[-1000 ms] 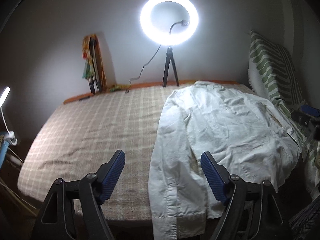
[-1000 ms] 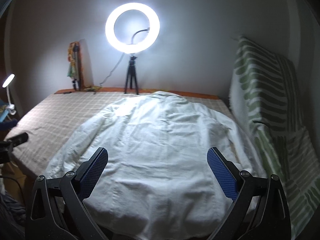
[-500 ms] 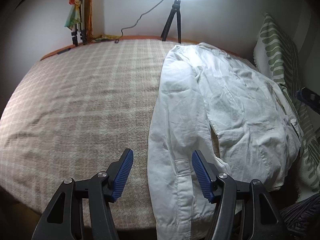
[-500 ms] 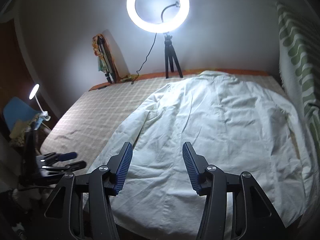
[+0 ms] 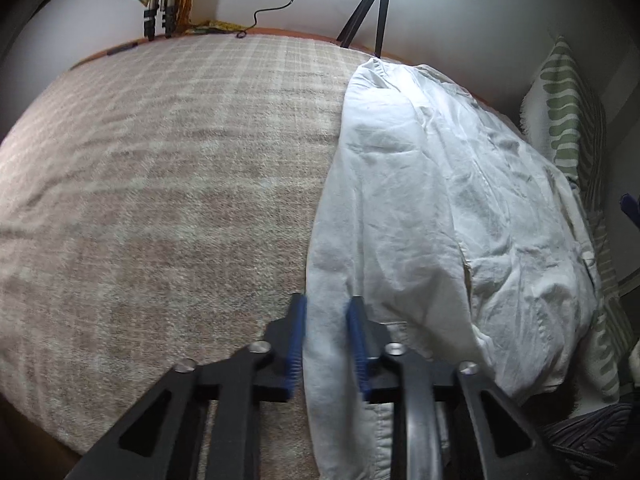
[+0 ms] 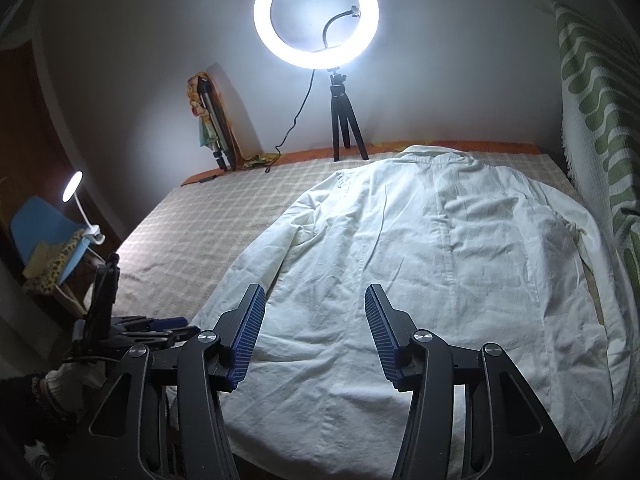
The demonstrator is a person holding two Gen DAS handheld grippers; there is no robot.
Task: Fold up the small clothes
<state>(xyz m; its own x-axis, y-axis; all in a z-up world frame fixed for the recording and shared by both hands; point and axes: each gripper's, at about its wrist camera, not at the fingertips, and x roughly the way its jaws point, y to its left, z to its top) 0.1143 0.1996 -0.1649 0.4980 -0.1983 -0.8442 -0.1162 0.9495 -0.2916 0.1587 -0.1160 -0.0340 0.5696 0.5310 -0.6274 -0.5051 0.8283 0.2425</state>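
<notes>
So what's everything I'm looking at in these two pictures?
shirt: one, white, spread on the bed's right half
bedcover: one, beige checked, under the shirt
ring light: one, lit white, on a black tripod at the far edge
striped cloth: one, green and white, hanging at right
desk lamp: one, lit white, clipped left of the bed
folded tripod: one, leaning on the far wall
left gripper: black, blue pads, astride the sleeve
right gripper: black, blue pads, open over the hem

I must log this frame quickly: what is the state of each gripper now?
Left gripper: closing around the sleeve of the white shirt; a firm grip cannot be told.
Right gripper: open, holding nothing, above the shirt.
</notes>
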